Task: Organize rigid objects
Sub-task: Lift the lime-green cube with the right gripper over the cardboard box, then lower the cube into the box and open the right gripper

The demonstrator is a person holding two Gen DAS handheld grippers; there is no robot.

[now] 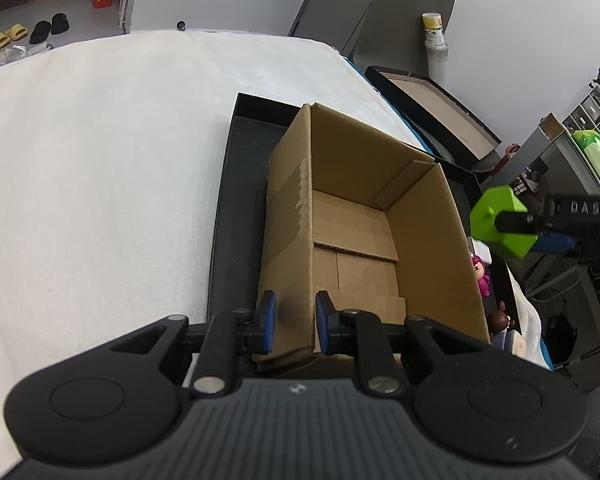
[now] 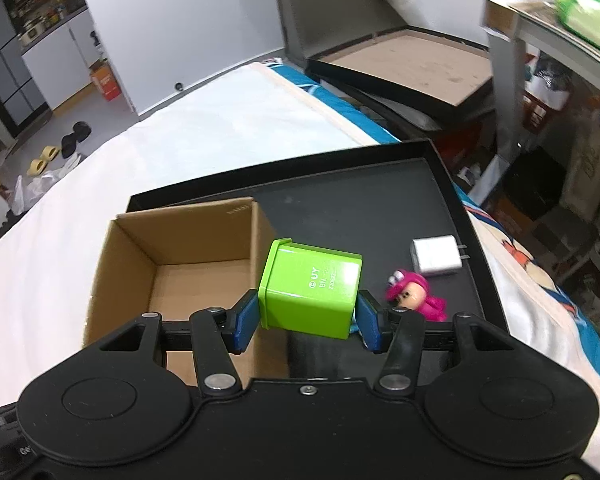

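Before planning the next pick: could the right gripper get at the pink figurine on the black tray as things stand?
Probably not yet: the right gripper is shut on the green box. The pink figurine lies uncovered on the black tray.

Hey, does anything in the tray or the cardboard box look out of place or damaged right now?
Nothing looks damaged. The cardboard box is empty and sits upright in the black tray, its wall pinched by the left gripper. The right gripper holds the green block tilted. The pink figure lies toppled.
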